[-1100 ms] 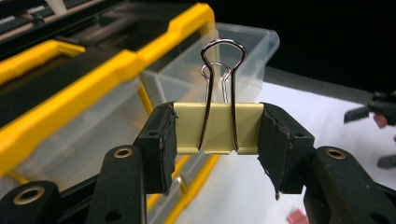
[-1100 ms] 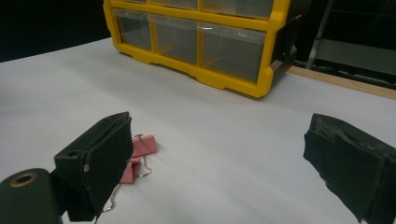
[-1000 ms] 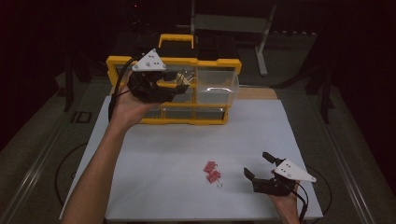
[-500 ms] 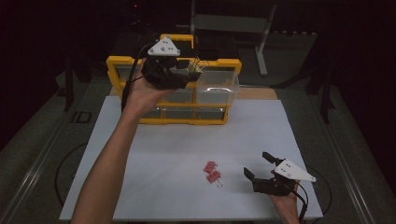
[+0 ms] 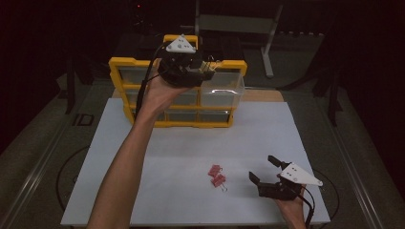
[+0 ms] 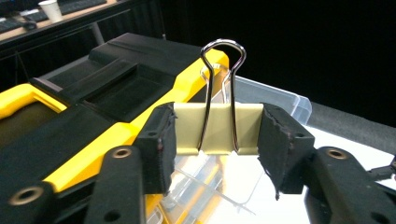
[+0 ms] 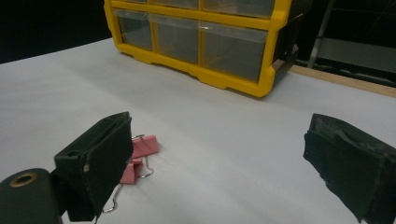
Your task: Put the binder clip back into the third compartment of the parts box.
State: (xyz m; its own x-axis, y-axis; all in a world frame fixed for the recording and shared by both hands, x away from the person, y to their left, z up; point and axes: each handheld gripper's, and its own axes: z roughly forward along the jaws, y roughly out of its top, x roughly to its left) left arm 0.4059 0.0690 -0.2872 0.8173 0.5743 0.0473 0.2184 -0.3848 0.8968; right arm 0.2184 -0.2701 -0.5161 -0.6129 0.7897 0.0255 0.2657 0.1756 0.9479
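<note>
Binder clip [image 6: 217, 128], light, stiff, slick metal, sat clenched by its body sides in left hand-held gripper [image 6: 217, 140]; right hand-held gripper [image 7: 219, 158] gaped released.

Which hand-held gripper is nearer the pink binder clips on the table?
Right. The right hand-held gripper sits open on the table just beside the pink binder clips. The left hand-held gripper is far off, raised over the yellow drawer organizer, clamping a yellow binder clip.

glossy metal binder clip [image 6: 217, 128], matt table [image 5: 191, 157]
</note>
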